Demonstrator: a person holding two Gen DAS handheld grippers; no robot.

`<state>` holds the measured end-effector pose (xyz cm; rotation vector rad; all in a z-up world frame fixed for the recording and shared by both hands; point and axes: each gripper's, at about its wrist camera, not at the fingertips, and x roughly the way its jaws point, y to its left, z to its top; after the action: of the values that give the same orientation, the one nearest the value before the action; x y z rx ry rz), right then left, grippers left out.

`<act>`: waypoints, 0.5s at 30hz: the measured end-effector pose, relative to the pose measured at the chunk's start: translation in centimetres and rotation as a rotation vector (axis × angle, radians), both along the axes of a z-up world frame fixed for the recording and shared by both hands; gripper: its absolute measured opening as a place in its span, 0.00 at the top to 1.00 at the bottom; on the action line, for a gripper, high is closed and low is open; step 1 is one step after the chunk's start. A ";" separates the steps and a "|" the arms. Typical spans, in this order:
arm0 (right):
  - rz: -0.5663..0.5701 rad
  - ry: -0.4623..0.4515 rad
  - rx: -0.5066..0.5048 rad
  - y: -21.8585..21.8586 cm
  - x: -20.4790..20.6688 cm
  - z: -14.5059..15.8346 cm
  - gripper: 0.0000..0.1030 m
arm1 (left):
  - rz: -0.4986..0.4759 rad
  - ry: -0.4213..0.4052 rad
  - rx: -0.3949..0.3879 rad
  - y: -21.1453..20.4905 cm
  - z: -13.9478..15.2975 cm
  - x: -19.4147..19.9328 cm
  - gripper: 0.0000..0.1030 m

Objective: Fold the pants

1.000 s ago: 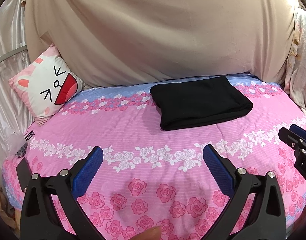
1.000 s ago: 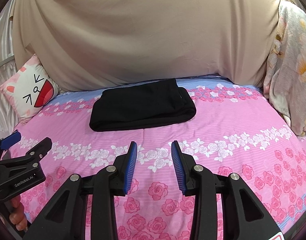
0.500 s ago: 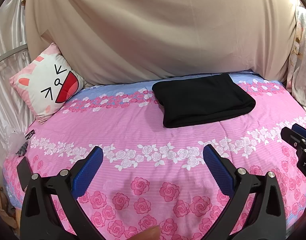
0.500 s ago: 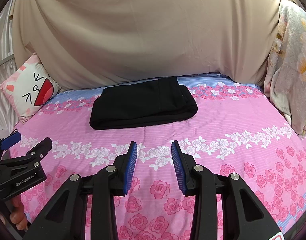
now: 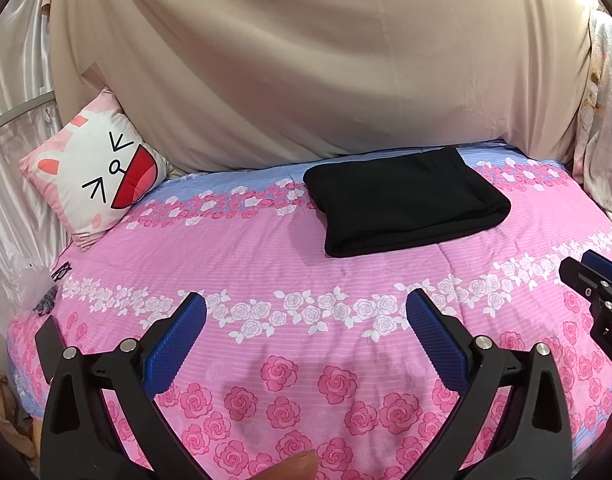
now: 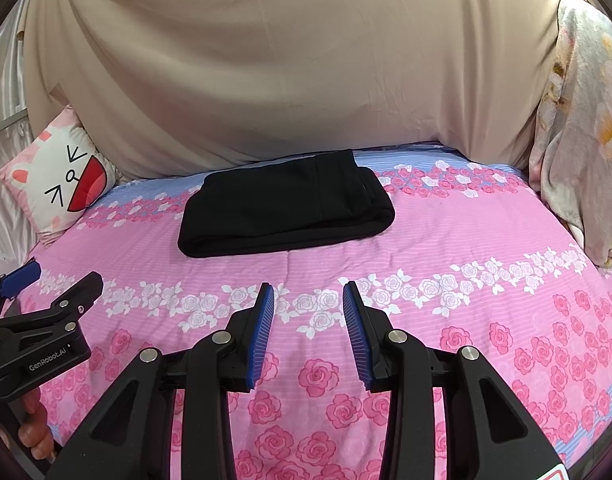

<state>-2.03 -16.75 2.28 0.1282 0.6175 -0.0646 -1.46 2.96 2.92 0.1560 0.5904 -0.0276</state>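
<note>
The black pants [image 5: 405, 200] lie folded into a compact rectangle on the pink floral bedspread [image 5: 266, 240], toward the far side near the beige drape. In the right wrist view the pants [image 6: 286, 208] sit just left of centre. My left gripper [image 5: 306, 300] hovers over the near part of the bed, open wide, with nothing between its blue pads. My right gripper [image 6: 307, 290] is narrowly open and holds nothing, well short of the pants. Each gripper shows at the edge of the other's view: the left gripper [image 6: 58, 280] and the right gripper [image 5: 585, 268].
A cartoon-face cushion [image 5: 94, 172] leans at the far left corner. A beige drape [image 5: 306, 60] hangs behind the bed. A pale floral blanket [image 6: 577, 140] is heaped at the right edge. A dark flat object [image 5: 48, 344] lies at the bed's near left edge.
</note>
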 end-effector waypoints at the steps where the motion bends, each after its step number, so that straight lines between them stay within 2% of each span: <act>1: 0.001 0.000 0.000 0.0 0.0 0.0 0.65 | -0.001 -0.002 0.002 0.0 0.0 0.0 0.05; 15: 0.000 0.003 0.000 -0.1 0.0 -0.1 0.65 | -0.007 -0.007 0.012 -0.4 0.3 -0.1 0.05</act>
<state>-2.03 -16.81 2.17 0.1284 0.6204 -0.0652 -1.53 2.58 3.18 0.1701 0.5829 -0.0300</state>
